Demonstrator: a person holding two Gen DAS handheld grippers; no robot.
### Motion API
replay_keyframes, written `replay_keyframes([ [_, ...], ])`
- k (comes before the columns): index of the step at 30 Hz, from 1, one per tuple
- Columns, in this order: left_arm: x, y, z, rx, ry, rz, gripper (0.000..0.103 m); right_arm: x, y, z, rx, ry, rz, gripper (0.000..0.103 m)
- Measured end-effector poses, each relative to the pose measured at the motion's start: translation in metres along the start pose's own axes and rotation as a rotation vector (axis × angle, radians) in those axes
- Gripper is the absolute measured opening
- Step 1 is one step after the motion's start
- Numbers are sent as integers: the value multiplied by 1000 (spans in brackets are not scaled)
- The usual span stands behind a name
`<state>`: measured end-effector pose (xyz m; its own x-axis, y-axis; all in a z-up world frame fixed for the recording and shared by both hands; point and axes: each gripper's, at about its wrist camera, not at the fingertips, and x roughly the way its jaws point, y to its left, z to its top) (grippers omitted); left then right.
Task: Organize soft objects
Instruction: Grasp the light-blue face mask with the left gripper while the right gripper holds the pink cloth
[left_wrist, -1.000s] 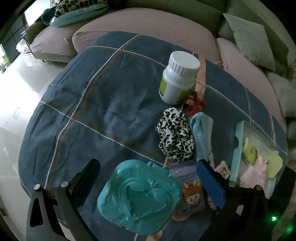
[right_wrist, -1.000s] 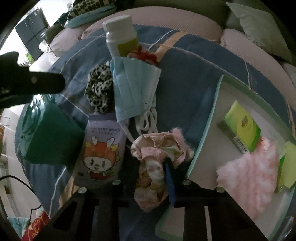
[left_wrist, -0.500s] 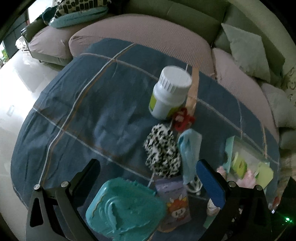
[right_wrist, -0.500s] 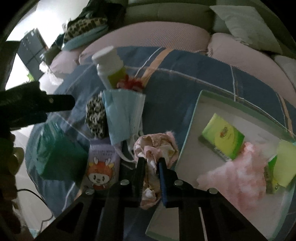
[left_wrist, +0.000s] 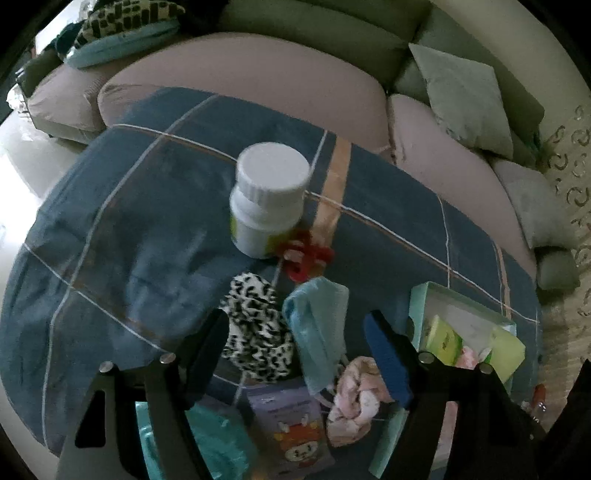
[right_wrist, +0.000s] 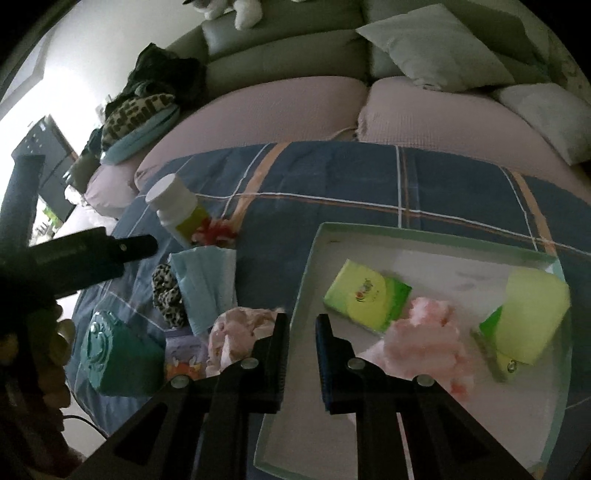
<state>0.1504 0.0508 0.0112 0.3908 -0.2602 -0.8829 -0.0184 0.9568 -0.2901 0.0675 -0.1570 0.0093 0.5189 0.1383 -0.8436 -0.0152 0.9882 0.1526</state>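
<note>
My left gripper (left_wrist: 295, 332) is open and empty, above a leopard-print scrunchie (left_wrist: 255, 332) and a blue face mask (left_wrist: 321, 328). A pink crumpled cloth (left_wrist: 354, 398) lies beside the tray; it also shows in the right wrist view (right_wrist: 240, 332). My right gripper (right_wrist: 301, 332) is slightly open and empty, over the left rim of the pale green tray (right_wrist: 424, 240), with the cloth just to its left. The tray holds a pink fluffy item (right_wrist: 424, 347), a green tissue pack (right_wrist: 365, 295) and a yellow-green sponge (right_wrist: 532, 317).
A white pill bottle (left_wrist: 267, 199) and a red clip (left_wrist: 306, 258) stand further back on the blue plaid cloth (left_wrist: 129, 221). A teal box (right_wrist: 114, 362) and a wipes pack (left_wrist: 291, 432) lie near the front. Sofa cushions (left_wrist: 461, 96) lie behind.
My right gripper held the pink cloth, then let it go and rose toward the tray. My left gripper pulled back and upward, away from the teal box.
</note>
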Motion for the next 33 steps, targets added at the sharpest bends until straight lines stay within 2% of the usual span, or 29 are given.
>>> replay_keyframes([
  [4,13,-11,0,25,30,-22,69,6,8,-1,-24,17,22,15],
  [8,22,-13,0,34,39,-5,68,9,13,-4,-36,31,33,15],
  [10,26,-12,1,26,46,-7,51,13,15,-6,-34,42,41,15],
  [17,41,-15,6,25,48,-25,49,26,30,-9,-56,71,110,16],
  [20,48,-17,6,25,64,-37,37,32,35,-10,-66,84,138,16],
  [25,49,-14,5,8,58,-57,19,43,45,-12,-77,106,144,28],
  [33,41,-11,5,12,36,-69,15,62,53,-16,-98,150,127,39],
])
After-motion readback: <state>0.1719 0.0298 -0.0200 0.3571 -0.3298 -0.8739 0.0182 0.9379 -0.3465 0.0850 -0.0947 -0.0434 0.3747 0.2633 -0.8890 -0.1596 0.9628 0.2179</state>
